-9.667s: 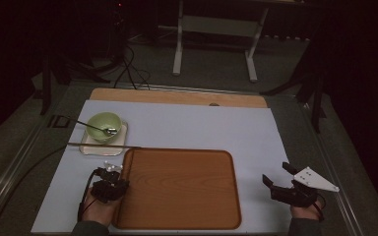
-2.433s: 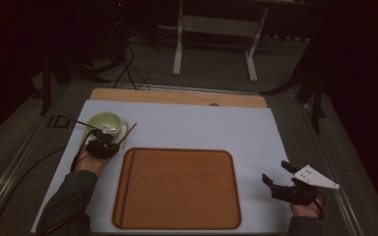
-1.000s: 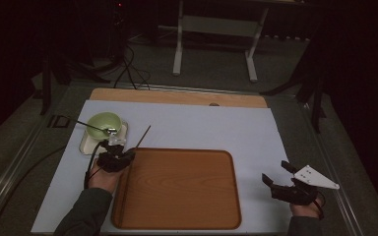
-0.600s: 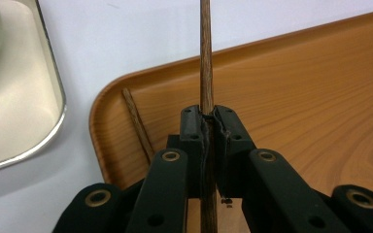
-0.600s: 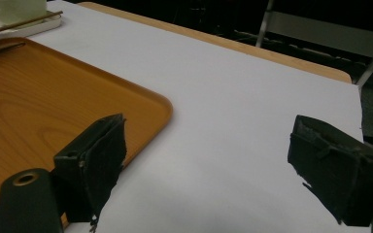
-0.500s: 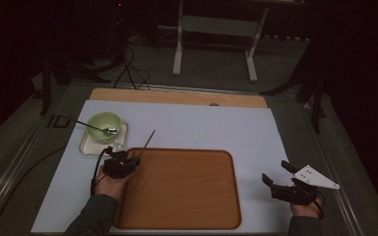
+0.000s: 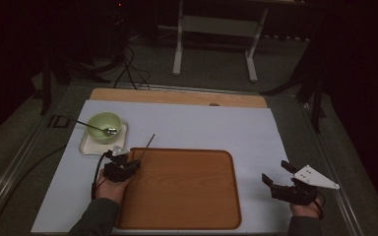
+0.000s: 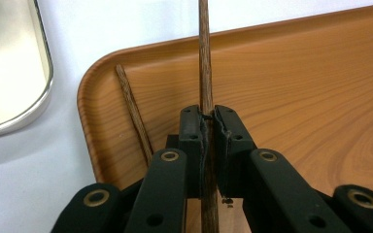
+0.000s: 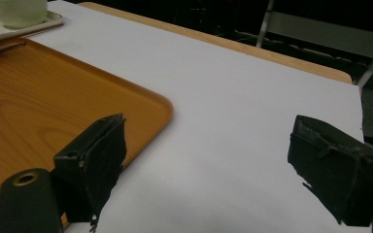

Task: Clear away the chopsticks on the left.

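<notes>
Nearest, at the bottom right of the high view: right gripper, jaws spread wide, nothing between them, resting on the white sheet just off the tray's right edge. Same wide gap in the right gripper view, with bare white sheet between the 2 black jaws and the wooden tray corner by the one on that view's left.

At the bottom left of the high view: left gripper, over the near-left corner of the wooden tray. Clamped tight on 1 dark wooden chopstick, pads pressing it from both sides in the left gripper view, stick running straight ahead past the tray rim. In the high view, held chopstick slanting up and away, tip over the white sheet beyond the tray's far edge. A second chopstick lying inside the tray, close along its left rim.

Farther back, left of the tray: pale square plate bearing a green bowl, a metal spoon resting in it, handle pointing left.
</notes>
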Demonstrator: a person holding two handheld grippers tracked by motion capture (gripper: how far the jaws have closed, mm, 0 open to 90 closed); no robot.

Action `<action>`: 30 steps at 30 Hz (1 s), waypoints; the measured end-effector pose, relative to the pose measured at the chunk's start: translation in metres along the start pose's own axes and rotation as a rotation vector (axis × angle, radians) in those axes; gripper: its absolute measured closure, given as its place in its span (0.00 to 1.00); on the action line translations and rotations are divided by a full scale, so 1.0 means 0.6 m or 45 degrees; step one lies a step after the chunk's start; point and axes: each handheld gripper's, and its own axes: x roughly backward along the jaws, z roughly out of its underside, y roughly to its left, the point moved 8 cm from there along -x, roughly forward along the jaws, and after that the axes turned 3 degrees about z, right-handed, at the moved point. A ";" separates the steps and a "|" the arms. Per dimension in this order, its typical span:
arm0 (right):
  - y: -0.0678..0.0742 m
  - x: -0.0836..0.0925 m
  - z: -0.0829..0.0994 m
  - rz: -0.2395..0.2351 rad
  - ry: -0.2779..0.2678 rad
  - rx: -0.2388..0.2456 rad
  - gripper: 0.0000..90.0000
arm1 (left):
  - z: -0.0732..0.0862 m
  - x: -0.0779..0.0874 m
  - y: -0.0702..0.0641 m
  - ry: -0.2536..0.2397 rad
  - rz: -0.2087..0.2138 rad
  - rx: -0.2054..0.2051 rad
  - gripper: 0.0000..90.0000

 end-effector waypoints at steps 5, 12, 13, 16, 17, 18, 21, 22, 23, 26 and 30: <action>0.000 0.000 0.000 0.001 -0.001 -0.004 0.15 | 0.005 -0.001 0.001 0.006 0.003 0.010 0.92; -0.001 0.000 0.000 0.001 0.000 -0.003 0.15 | 0.010 -0.001 0.003 0.017 -0.007 0.013 0.92; -0.001 0.000 0.000 0.001 0.000 -0.003 0.15 | 0.010 0.000 0.003 0.015 -0.010 0.019 0.92; -0.001 0.000 0.000 0.001 0.000 -0.003 0.15 | 0.013 0.003 0.006 0.011 -0.018 0.035 0.92; -0.001 0.000 0.000 0.001 0.000 -0.003 0.15 | 0.014 0.004 0.007 0.011 -0.023 0.039 0.92; -0.001 0.000 0.000 0.001 0.000 -0.004 0.15 | 0.015 0.005 0.007 0.009 -0.025 0.043 0.92; -0.001 0.000 0.000 0.001 -0.001 -0.005 0.15 | 0.016 0.007 0.009 0.009 -0.034 0.047 0.92; -0.001 0.000 0.000 0.000 -0.002 -0.005 0.15 | 0.017 0.008 0.009 0.008 -0.036 0.052 0.92; -0.001 0.000 0.000 0.000 -0.002 -0.005 0.15 | 0.018 0.008 0.010 0.008 -0.042 0.052 0.92; -0.001 0.001 -0.001 0.000 -0.003 -0.005 0.15 | 0.022 0.010 0.011 0.005 -0.051 0.068 0.92; -0.001 0.001 -0.001 0.001 -0.004 -0.007 0.15 | 0.025 0.015 0.012 0.000 -0.064 0.082 0.92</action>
